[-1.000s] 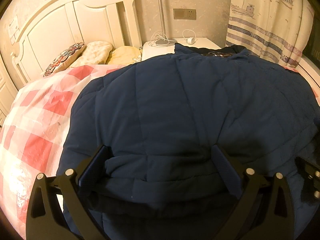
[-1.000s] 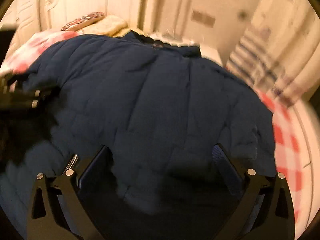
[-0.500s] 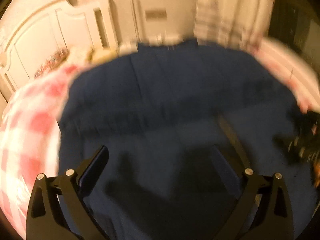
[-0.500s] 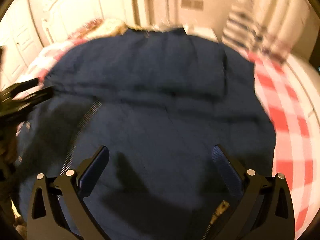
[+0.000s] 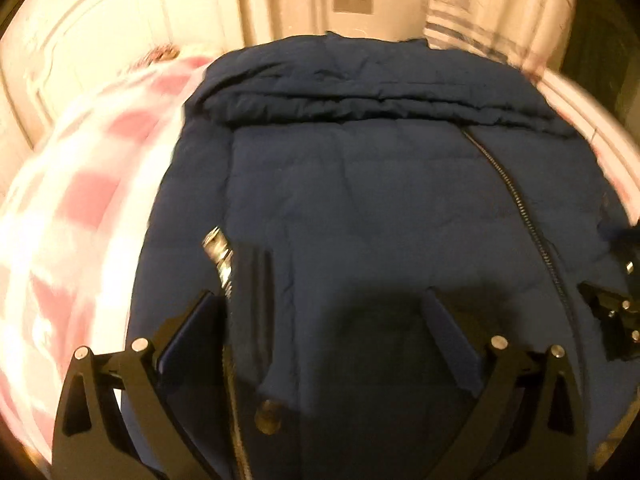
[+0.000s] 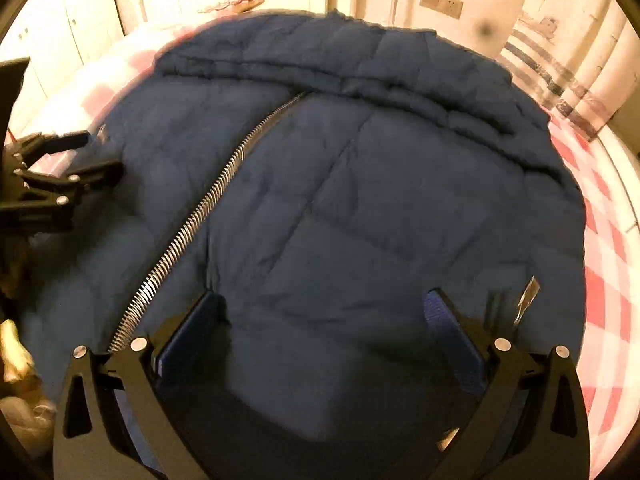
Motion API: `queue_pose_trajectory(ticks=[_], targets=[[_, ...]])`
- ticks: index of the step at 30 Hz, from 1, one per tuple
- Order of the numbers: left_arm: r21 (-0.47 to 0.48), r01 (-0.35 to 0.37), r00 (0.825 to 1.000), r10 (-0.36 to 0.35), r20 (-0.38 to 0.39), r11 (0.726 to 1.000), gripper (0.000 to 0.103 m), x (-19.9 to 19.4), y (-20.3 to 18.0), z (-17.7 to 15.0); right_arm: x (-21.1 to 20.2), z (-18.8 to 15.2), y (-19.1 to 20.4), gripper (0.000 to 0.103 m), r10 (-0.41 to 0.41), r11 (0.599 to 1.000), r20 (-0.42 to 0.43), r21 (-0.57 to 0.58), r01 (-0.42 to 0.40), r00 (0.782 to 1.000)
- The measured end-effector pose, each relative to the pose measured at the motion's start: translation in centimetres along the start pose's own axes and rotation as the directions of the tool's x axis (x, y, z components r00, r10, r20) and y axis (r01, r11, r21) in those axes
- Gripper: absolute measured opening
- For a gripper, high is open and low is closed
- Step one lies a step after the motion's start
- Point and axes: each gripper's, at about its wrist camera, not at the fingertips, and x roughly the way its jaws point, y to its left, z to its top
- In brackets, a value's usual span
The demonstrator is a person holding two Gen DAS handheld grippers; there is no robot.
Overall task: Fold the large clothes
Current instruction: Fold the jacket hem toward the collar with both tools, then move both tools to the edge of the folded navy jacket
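Observation:
A navy quilted jacket lies on the bed, and a doubled edge runs across its far part. A metal zipper runs slantwise over the upper layer, also seen as the zipper in the left wrist view. My left gripper hovers open over the near fabric, beside a zipper pull and a snap button. My right gripper is open too, above the jacket. Each view catches the other tool: the right gripper and the left gripper, both at the jacket's sides.
The bed has a pink-and-white checked cover. A white headboard and a patterned pillow lie at the far end. A striped curtain hangs at the far right, next to a wall socket.
The jacket lay flat with its plain back up; now its near part is folded over, zipper side up. Both grippers have swung back towards the near edge, still wide apart.

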Motion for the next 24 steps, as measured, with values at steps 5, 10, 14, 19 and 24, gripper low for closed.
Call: queue_pose_trajectory(ticks=[5, 10, 14, 19, 24], targets=[[0.033, 0.034, 0.995, -0.037, 0.087, 0.999, 0.101, -4.7, -0.7, -2.5, -3.5, -1.5, 0.4, 0.099, 0.001, 1.0, 0.044, 0.012, -0.001, 0.999], [0.18, -0.059, 0.996, 0.045, 0.081, 0.982, 0.101, -3.9, -3.6, -5.6, -3.4, -5.7, 1.8, 0.099, 0.026, 0.995, 0.049, -0.094, -0.022, 0.998], [0.114, 0.002, 0.999, -0.007, 0.039, 0.994, 0.101, -5.1, -2.0, -6.1, -5.0, -6.6, 1.5, 0.099, 0.027, 0.998, 0.08, -0.062, -0.022, 0.996], [0.217, -0.015, 0.996, -0.006, 0.095, 0.976, 0.101, -7.0, -2.4, -9.4, -7.0, -8.5, 2.7, 0.099, 0.047, 0.987, 0.133, -0.162, -0.025, 0.99], [0.142, 0.047, 0.988, -0.067, 0.141, 0.989, 0.101, -7.9, -0.2, -12.0, -6.2, -10.9, 1.3, 0.099, 0.061, 0.993, 0.166, -0.11, -0.043, 0.984]])
